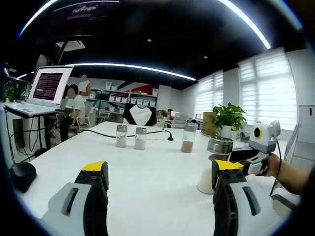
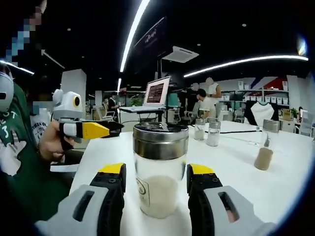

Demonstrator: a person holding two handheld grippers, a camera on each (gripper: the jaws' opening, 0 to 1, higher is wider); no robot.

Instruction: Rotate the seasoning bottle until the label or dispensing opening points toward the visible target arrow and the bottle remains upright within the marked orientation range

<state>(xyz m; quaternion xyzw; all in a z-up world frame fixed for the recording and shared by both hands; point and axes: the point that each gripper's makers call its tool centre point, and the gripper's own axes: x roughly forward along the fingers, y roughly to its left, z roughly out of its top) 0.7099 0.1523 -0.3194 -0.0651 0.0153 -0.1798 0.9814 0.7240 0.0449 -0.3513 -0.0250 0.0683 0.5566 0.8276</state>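
Firstly, left gripper view: left gripper (image 1: 160, 179), jaws parted, nothing between them; white table (image 1: 147, 172) below. Seasoning bottle (image 1: 219, 146) stands to its right and ahead, with the right gripper (image 1: 246, 156) at it. Three further jars beyond.

Right gripper view: seasoning bottle (image 2: 160, 169), upright, long axis vertical, steel lid, stands directly between the right gripper (image 2: 156, 179) jaws; jaws spread just beside its glass, contact uncertain. Left gripper (image 2: 93, 130) lies left of the bottle, apart. Right is nearer. No target arrow discernible.

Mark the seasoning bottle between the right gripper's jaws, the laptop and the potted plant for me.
seasoning bottle (image 2: 160, 189): right gripper view, glass body.
laptop (image 1: 48, 85): left gripper view, screen.
potted plant (image 1: 228, 117): left gripper view, leaves.
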